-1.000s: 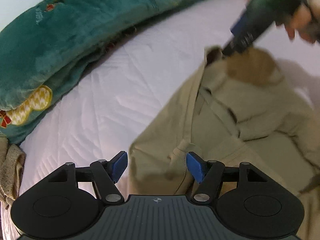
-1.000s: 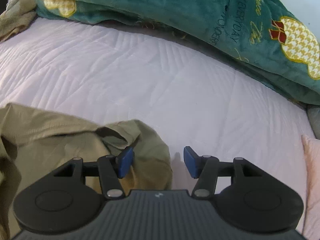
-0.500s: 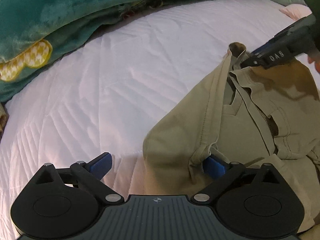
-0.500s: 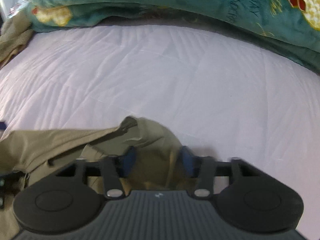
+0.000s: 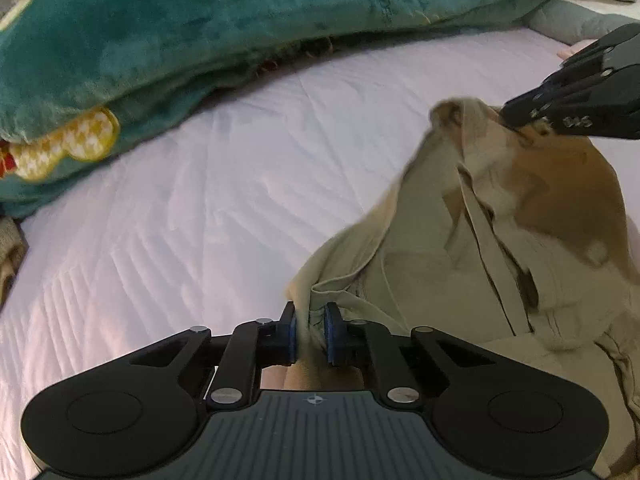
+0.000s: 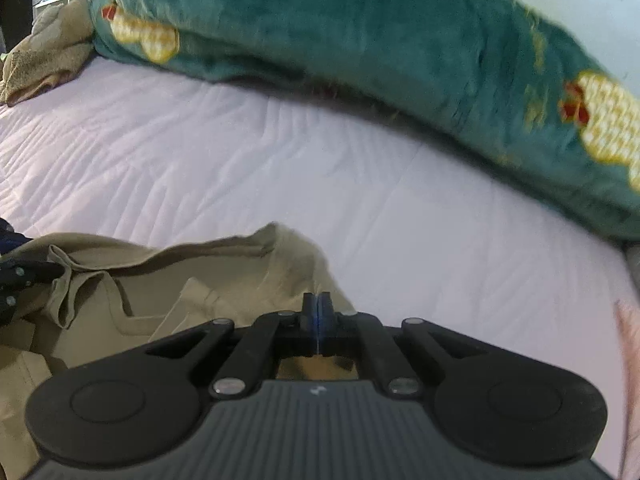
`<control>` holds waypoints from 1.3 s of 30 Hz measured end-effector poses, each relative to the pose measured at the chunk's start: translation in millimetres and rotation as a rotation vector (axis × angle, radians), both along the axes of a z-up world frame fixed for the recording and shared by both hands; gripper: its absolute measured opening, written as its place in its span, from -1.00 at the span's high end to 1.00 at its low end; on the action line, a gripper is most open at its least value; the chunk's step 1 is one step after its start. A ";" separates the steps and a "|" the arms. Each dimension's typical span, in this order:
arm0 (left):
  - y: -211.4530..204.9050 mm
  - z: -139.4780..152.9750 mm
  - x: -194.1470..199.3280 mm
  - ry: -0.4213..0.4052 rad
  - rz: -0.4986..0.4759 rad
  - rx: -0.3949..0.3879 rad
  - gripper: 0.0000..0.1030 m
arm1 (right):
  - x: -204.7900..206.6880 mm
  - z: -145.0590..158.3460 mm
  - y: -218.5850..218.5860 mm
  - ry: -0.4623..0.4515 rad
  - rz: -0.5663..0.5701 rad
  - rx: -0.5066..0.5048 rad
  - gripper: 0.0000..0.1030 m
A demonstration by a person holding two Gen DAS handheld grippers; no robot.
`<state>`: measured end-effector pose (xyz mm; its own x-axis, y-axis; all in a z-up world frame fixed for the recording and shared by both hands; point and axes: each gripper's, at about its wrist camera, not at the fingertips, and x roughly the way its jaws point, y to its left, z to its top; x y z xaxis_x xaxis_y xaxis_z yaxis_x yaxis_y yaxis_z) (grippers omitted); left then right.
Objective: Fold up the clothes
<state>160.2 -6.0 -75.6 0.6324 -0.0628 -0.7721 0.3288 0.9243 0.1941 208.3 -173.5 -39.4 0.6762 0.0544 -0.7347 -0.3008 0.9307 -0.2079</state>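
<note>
A khaki garment point(image 5: 440, 280) lies crumpled on the pale pink bed sheet point(image 5: 200, 200), at the right in the left wrist view. My left gripper point(image 5: 310, 334) has its jaws closing, and the blue pads pinch a fold of the garment's near edge. At the upper right my right gripper point(image 5: 508, 114) holds the garment's far corner raised off the sheet. In the right wrist view the garment point(image 6: 200, 280) spreads to the lower left. There my right gripper point(image 6: 317, 316) has its pads pressed together, with cloth running under them. The left gripper point(image 6: 16, 276) shows at the left edge.
A thick teal blanket point(image 5: 200, 40) with yellow motifs is piled along the far side of the bed point(image 6: 360, 60). A brown towel point(image 6: 44, 56) lies at the far left corner. A grey cushion point(image 5: 580, 24) sits at the far right. Bare sheet point(image 6: 280, 160) stretches between garment and blanket.
My left jaws widened, then closed on the garment's near edge. My right jaws closed on the far corner and lifted it. Both views shifted toward the blanket.
</note>
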 end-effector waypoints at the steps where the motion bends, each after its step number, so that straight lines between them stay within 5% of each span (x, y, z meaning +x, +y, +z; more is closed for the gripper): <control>1: 2.6 2.9 2.2 -0.012 0.001 0.004 0.75 | 0.6 4.3 -1.7 -0.018 -0.009 -0.009 0.98; 15: -10.4 16.2 67.4 -0.063 -0.026 0.155 0.73 | 2.7 3.0 -22.4 -0.035 -0.096 0.044 0.98; 24: -1.3 47.0 166.4 -0.166 0.085 0.282 0.71 | -2.9 15.1 -50.8 -0.086 -0.173 0.128 0.93; 30: 15.3 54.0 213.9 -0.243 0.233 0.387 0.65 | -29.0 22.5 -39.8 -0.060 -0.109 0.236 0.90; 32: 26.4 57.9 220.8 -0.197 0.259 0.362 0.65 | -41.2 22.2 -30.7 -0.021 -0.076 0.271 0.85; 35: 45.1 71.9 194.6 -0.099 0.238 0.138 0.63 | -67.3 23.5 -16.6 0.064 -0.032 0.344 0.78; 39: 67.1 96.7 84.1 -0.058 0.154 -0.015 0.43 | -124.5 31.7 6.0 0.158 -0.041 0.500 0.69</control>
